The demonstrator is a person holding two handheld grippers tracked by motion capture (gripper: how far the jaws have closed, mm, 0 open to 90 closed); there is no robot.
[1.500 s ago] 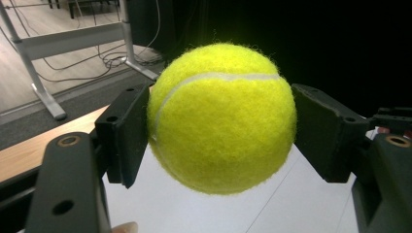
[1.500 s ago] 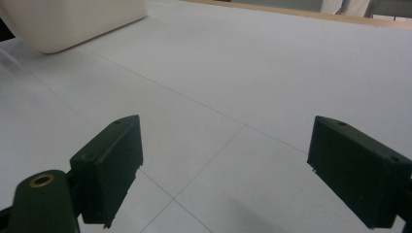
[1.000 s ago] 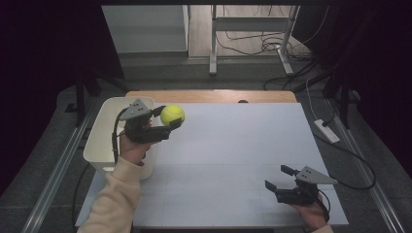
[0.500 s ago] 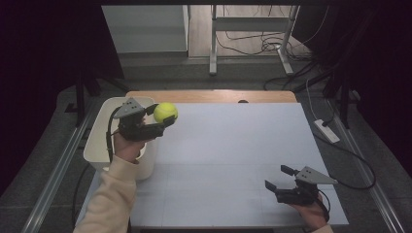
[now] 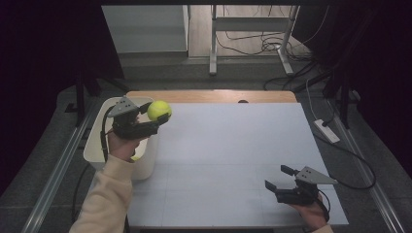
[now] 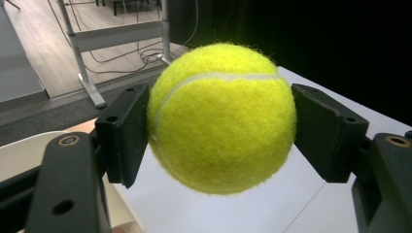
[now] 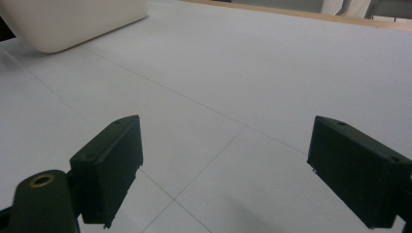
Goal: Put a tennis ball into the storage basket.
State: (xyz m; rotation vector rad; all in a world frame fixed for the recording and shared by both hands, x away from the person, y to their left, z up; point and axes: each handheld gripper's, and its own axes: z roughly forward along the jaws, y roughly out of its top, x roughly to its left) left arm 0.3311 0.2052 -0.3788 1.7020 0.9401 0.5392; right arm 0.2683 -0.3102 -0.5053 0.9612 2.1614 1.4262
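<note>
A yellow-green tennis ball is clamped between the jaws of my left gripper, held in the air over the right rim of a white bin at the table's left edge. In the left gripper view the ball bulges between the two black pads, which press on its sides, so the left gripper is shut on it. My right gripper rests low near the table's front right corner. In the right gripper view it stands open with only white table surface between the jaws.
The white table mat spreads between the two hands, and a wooden strip runs along its far edge. The bin's corner lies far off in the right gripper view. Cables and a metal stand lie on the floor beyond the table.
My left gripper has carried the ball a little to the left, from above the mat to over the bin's right rim. The right gripper has stayed put.
</note>
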